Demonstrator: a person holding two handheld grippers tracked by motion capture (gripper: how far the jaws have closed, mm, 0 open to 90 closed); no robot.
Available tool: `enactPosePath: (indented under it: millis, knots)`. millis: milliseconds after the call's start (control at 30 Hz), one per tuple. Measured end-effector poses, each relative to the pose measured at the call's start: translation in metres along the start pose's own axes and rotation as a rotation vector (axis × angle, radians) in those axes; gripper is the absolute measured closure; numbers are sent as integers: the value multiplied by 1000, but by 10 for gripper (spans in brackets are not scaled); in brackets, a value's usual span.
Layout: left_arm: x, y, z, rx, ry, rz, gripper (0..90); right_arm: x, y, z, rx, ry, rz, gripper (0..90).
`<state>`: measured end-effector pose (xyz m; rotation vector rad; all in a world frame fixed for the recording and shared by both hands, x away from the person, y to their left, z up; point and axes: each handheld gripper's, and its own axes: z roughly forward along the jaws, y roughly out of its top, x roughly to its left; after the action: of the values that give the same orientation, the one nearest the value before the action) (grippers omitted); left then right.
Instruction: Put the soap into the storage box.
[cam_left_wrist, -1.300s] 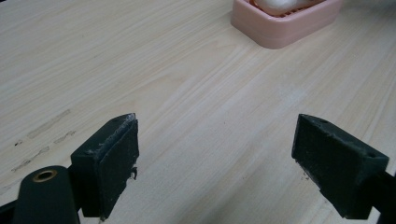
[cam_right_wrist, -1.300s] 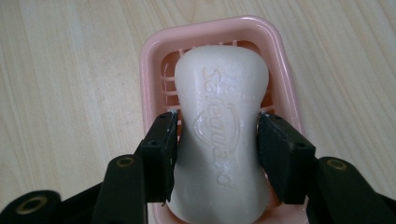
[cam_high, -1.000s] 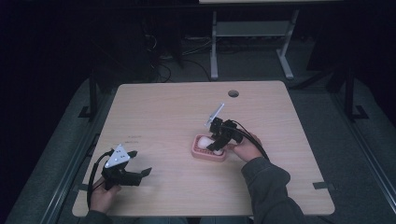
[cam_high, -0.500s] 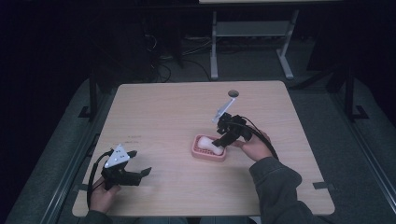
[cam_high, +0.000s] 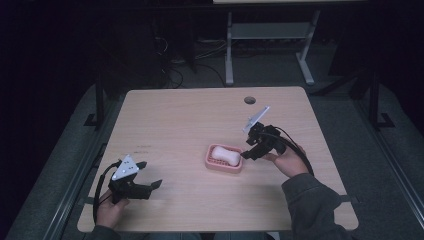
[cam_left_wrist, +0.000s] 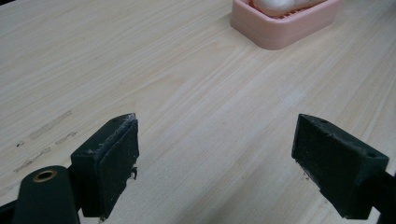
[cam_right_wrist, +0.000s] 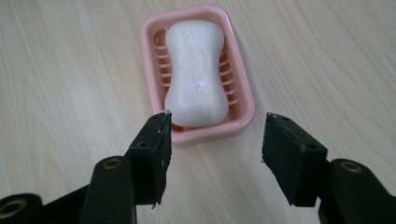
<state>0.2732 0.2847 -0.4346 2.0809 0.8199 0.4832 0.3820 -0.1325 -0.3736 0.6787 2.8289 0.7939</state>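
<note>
Lying in the pink dish (cam_right_wrist: 243, 100), the soap (cam_right_wrist: 196, 74) sits clear of the right gripper (cam_right_wrist: 215, 140), jaws just opening

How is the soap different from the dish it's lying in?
The soap is white; the dish is pink. The soap is a smooth, solid bar pinched in at its middle, with raised lettering on top; the dish is a hollow rounded tray with ribs along its floor. The soap is smaller and fits inside the dish. Both point the same way.
</note>
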Motion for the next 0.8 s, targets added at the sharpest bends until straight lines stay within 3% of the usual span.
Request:
enactPosePath:
  millis: [800]
  knots:
    - [-2, 0, 1, 10, 1, 7, 145, 5, -52, -17, 6, -28, 71, 397]
